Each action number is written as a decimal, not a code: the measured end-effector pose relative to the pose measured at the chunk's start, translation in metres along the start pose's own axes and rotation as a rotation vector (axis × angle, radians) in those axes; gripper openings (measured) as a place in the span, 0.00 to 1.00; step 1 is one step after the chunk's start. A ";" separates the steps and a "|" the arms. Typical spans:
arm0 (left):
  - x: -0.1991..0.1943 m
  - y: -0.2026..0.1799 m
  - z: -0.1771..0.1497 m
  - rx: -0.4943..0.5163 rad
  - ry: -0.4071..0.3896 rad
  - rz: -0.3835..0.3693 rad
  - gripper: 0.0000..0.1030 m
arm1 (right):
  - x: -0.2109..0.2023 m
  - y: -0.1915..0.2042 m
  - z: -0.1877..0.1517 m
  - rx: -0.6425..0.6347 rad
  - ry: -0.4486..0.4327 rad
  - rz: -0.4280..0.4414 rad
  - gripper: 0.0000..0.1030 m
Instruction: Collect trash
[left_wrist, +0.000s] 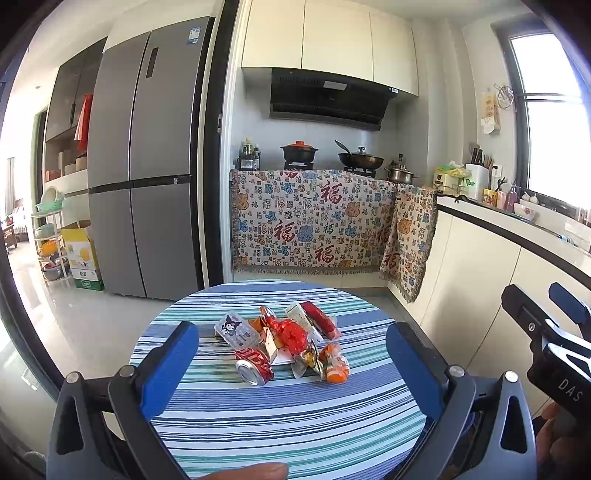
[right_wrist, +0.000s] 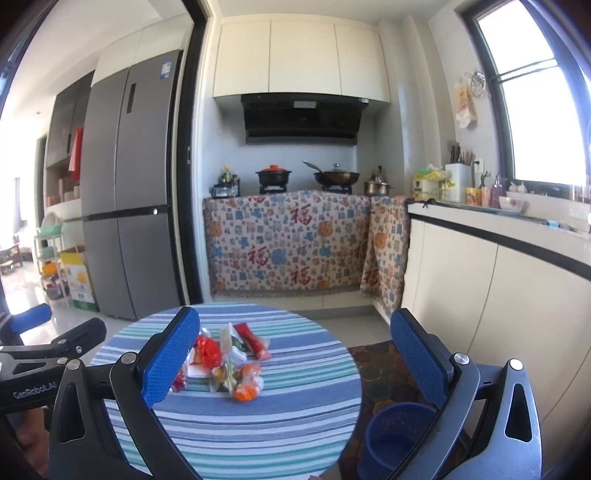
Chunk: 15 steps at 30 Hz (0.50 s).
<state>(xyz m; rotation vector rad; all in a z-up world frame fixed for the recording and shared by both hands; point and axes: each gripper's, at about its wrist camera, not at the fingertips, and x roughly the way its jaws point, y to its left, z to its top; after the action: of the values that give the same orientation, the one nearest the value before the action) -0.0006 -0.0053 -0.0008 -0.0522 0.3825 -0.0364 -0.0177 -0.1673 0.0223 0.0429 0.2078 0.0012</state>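
Note:
A heap of trash lies mid-table on the striped round table: a crushed red can, a white pack with a cartoon figure, a crumpled red wrapper, a long red packet and an orange snack bag. My left gripper is open, its blue pads wide on either side of the heap, short of it. My right gripper is open too, over the table's right part; the red wrapper and orange bag lie near its left pad. A blue bin stands on the floor to the right of the table.
Behind the table stands a cloth-draped stove counter with pots. A grey fridge is at the left, white cabinets with a cluttered worktop at the right. A patterned mat lies under the bin. A fingertip shows at the bottom edge.

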 end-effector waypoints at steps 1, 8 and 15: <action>0.000 0.000 0.000 0.000 0.000 -0.001 1.00 | 0.000 0.000 0.000 0.000 0.001 -0.001 1.00; 0.000 0.000 -0.001 0.001 0.002 -0.002 1.00 | 0.002 -0.001 0.000 0.001 0.005 0.000 1.00; 0.001 0.000 -0.004 0.000 0.007 -0.001 1.00 | 0.004 0.001 -0.001 -0.002 0.010 0.000 1.00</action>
<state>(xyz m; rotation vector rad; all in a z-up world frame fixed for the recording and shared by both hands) -0.0006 -0.0056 -0.0047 -0.0527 0.3894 -0.0380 -0.0142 -0.1667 0.0209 0.0407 0.2178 0.0020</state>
